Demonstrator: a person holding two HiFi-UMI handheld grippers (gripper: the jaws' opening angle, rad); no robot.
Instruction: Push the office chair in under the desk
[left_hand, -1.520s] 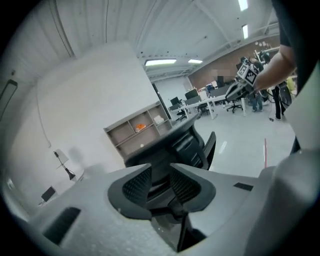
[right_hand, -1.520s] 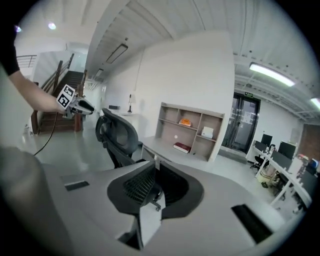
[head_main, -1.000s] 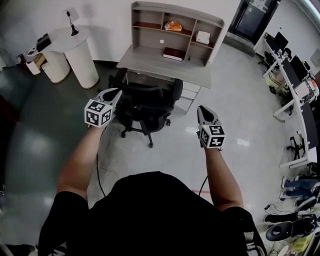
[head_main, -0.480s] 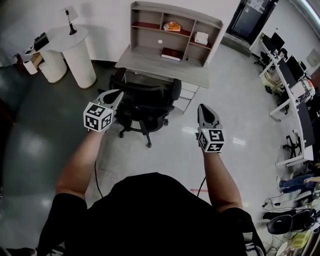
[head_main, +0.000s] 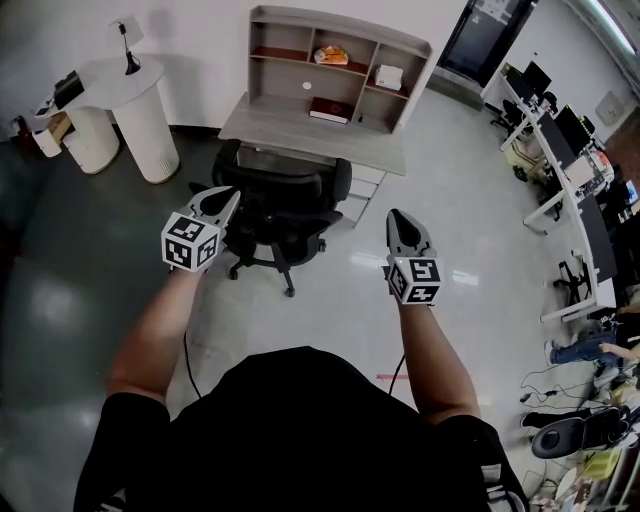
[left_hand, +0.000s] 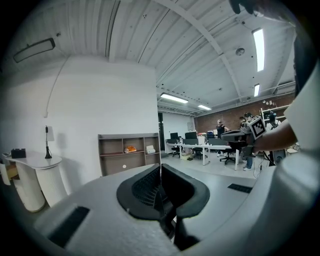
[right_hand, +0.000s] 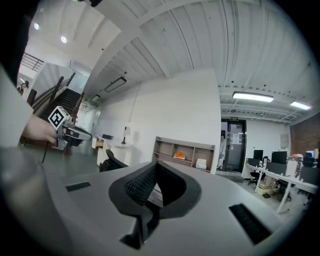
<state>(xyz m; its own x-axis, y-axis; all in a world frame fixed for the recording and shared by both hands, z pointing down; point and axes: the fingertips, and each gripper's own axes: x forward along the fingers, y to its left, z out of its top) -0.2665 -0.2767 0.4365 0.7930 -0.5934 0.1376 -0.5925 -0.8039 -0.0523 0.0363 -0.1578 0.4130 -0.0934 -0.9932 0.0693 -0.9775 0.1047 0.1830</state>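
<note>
2 shut grippers held before the office chair (head_main: 285, 215).
The left gripper (head_main: 230, 193) and right gripper (head_main: 396, 214) both have jaws pressed together on nothing. The chair stands close against the desk (head_main: 315, 135), backrest toward the person.

Glossy floor (head_main: 340, 300), wood-look desk (head_main: 300, 135)

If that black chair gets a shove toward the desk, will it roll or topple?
Probably rolls easily: the chair seems to stand on a spread castor base over glossy floor. Pushed high on its back, it might swivel rather than tip.
</note>
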